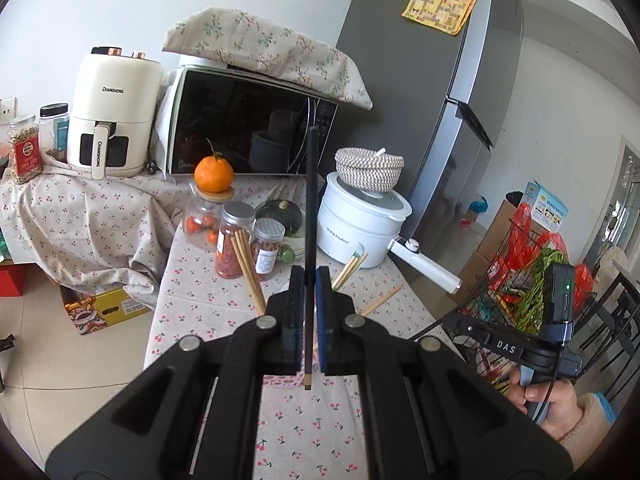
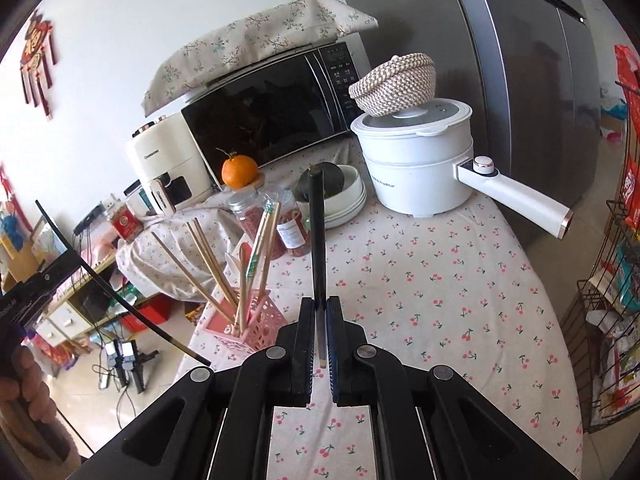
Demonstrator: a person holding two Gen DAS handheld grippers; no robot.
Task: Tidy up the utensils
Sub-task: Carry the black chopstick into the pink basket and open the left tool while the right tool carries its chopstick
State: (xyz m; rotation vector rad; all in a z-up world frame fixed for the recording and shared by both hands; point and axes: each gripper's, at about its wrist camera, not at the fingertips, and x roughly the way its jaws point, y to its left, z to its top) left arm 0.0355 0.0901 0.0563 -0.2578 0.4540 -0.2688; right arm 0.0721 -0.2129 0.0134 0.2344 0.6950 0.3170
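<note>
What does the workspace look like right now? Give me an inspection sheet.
Surface: table under a cherry-print cloth.
Job's things: pink holder at the table's left edge, holding wooden chopsticks; one black chopstick in each gripper; one loose chopstick on the cloth.
Clutter: white electric pot with a woven basket on top, spice jars, orange, squash.
Grippers: left gripper and right gripper each shut on a black chopstick.
Cables: tangle on the floor.
Surroundings: microwave, air fryer, fridge, wire rack.
</note>
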